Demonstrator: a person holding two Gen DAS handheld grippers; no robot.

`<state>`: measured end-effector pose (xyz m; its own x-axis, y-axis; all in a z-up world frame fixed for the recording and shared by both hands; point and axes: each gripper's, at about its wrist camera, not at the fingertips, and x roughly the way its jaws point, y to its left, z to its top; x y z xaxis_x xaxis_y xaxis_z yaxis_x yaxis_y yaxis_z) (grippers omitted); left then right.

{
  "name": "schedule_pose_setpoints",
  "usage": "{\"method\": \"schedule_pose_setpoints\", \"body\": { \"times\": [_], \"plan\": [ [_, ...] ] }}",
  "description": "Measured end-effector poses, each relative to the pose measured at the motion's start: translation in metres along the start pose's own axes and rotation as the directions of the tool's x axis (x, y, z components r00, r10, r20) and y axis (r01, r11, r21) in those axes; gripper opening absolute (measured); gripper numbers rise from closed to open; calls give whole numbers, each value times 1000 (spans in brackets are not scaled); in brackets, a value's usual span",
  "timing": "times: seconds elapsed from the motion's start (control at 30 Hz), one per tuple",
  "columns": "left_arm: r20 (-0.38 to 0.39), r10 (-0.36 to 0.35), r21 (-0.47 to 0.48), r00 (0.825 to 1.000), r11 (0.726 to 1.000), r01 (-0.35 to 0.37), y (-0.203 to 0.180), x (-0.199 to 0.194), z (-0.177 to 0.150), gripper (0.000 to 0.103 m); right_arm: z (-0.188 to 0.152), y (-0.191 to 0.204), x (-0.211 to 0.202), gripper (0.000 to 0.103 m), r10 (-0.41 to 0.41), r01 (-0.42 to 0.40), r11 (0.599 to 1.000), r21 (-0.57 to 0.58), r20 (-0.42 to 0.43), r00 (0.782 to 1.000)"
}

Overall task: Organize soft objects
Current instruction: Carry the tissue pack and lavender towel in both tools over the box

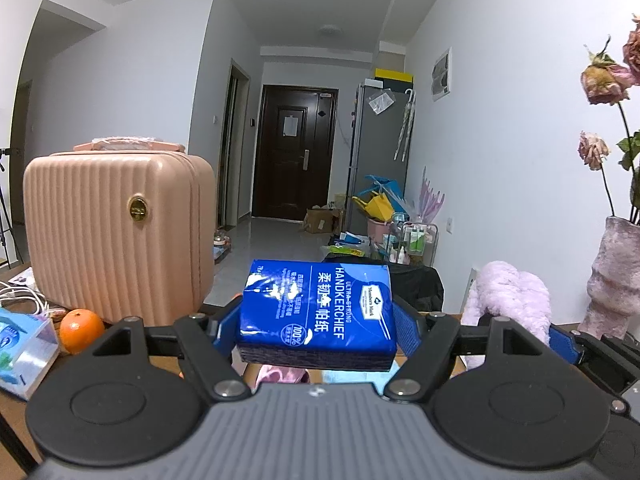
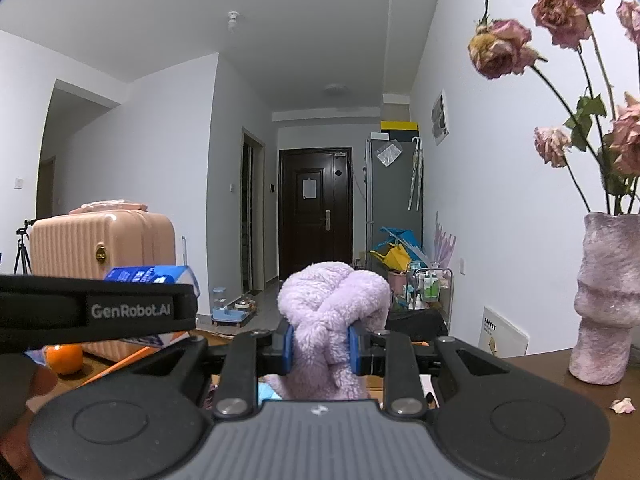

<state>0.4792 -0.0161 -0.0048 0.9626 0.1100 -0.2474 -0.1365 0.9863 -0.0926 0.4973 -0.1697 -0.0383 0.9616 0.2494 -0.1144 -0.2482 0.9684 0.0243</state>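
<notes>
My left gripper is shut on a blue handkerchief tissue pack and holds it up above the table. The pack also shows at the left of the right wrist view, above the left gripper's body. My right gripper is shut on a fluffy lilac plush cloth and holds it up. The plush also shows at the right of the left wrist view. Something pink and something light blue lie below both grippers, mostly hidden.
A pink ribbed suitcase stands on the table at the left, with an orange and a tissue box in front. A pink vase with dried roses stands at the right. A petal lies on the brown table.
</notes>
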Motion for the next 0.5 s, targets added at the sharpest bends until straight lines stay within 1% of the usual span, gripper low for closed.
{"method": "schedule_pose_setpoints", "body": {
  "times": [0.23,0.5],
  "plan": [
    [-59,20,-24,998,999,-21,4,30,6,75,1,-3,21,25,-9,9,1000,18,-23,1000],
    [-98,35,-26,995,999,-38,8,55,11,75,1,-6,44,26,-18,20,1000,23,-68,997]
  ]
}}
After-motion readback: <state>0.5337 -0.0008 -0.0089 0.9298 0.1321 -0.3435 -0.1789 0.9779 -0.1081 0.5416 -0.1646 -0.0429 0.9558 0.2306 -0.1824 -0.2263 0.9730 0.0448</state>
